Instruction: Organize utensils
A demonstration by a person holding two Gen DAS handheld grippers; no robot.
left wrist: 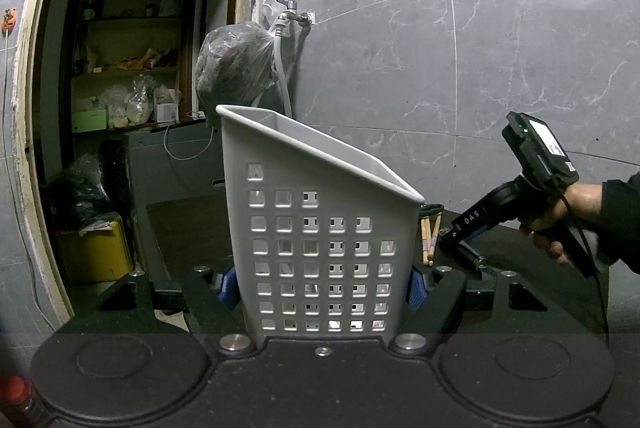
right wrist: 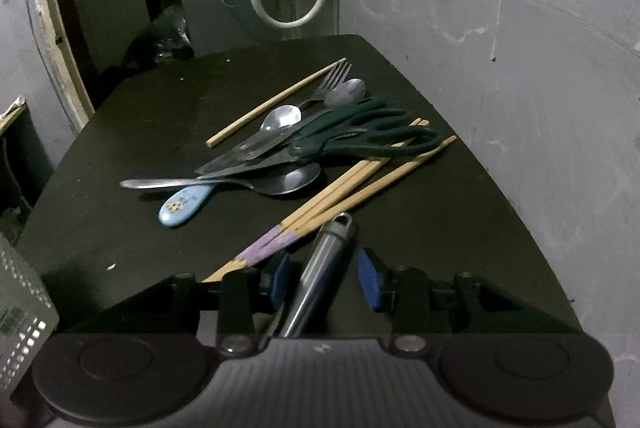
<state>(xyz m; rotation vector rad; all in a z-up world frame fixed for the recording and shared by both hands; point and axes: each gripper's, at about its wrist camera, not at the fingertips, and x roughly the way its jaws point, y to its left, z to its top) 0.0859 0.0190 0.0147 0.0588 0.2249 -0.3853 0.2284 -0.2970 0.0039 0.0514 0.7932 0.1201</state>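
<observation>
The left tool (left wrist: 320, 284) is held nearly level, its blue pads (left wrist: 417, 288) pressed against both sides of a basket. The right tool (right wrist: 326, 278) is tilted downward, gripped by a bare hand (left wrist: 560, 224) in a dark sleeve, its pads parted around a metal handle.

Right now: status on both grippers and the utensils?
Left gripper clamped on white holder. Right gripper open around metal handle, pads not pressing. Scissors, spoons, chopsticks still piled on table. Nothing blocking.
</observation>
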